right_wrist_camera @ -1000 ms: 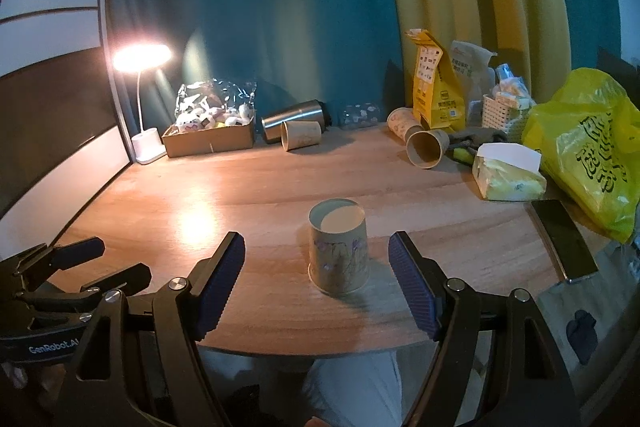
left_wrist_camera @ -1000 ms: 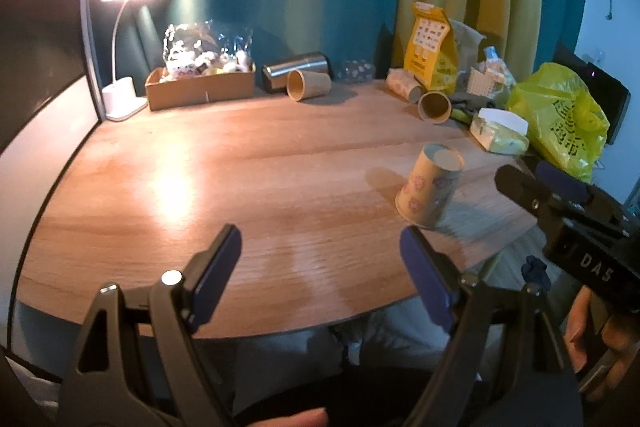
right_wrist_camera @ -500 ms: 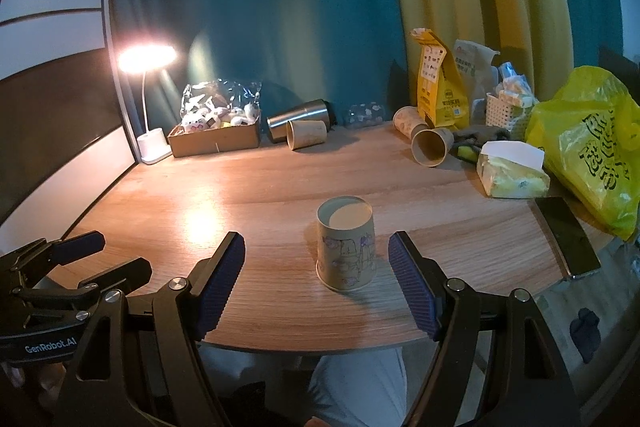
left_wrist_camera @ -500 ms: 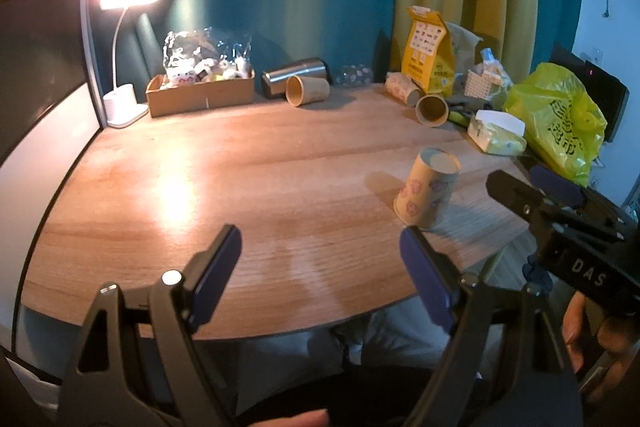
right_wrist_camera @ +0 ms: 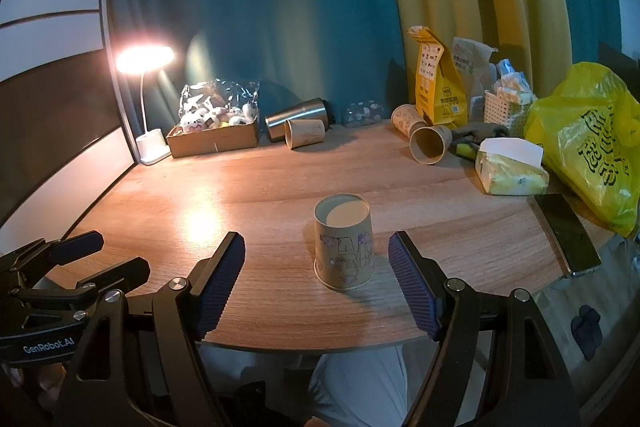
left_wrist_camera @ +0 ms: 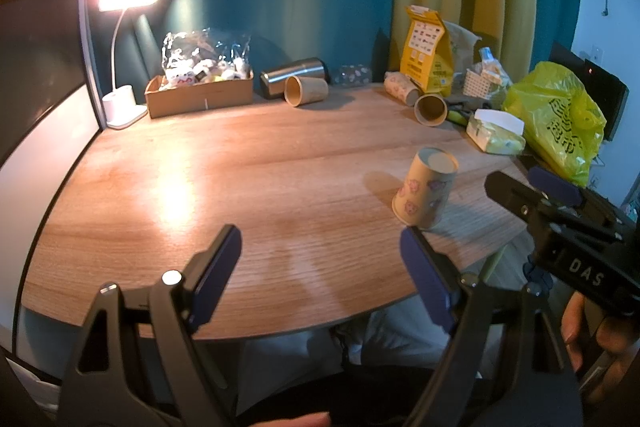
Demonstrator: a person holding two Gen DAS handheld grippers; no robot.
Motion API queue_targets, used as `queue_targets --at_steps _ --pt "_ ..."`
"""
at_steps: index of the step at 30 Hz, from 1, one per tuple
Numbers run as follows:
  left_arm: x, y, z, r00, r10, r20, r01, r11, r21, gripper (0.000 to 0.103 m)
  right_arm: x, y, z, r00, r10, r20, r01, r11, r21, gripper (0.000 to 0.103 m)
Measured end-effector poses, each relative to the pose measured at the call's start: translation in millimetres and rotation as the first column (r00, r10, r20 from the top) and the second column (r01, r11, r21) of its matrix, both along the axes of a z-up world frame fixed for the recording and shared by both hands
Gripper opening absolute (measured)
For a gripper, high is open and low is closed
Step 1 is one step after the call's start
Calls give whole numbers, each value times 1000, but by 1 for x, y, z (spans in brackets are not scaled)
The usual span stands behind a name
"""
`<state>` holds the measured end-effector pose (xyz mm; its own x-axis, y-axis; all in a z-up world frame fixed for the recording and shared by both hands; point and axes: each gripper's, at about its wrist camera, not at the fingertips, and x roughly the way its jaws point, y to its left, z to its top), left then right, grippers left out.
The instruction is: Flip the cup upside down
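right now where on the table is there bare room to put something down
The widest bare patch is the table's left and middle, bordered by the lamp and cardboard box at the back and the cup on the right. The back right is crowded: lying cups, yellow bag, tissue pack, phone.

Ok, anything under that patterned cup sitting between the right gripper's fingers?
The patterned cup stands mouth down, rim flat on the table, closed base up. Its wall hides whatever may be underneath.
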<state>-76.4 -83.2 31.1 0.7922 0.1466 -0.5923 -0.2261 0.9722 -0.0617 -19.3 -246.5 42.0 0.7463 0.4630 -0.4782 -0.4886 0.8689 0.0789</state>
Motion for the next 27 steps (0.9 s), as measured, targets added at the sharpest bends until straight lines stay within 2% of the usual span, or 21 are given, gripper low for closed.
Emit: queue_targets --at_steps 27 --pt "-1 0 0 1000 -1 1 1 1000 0 83 -1 2 -1 1000 -2 -2 2 1000 2 77"
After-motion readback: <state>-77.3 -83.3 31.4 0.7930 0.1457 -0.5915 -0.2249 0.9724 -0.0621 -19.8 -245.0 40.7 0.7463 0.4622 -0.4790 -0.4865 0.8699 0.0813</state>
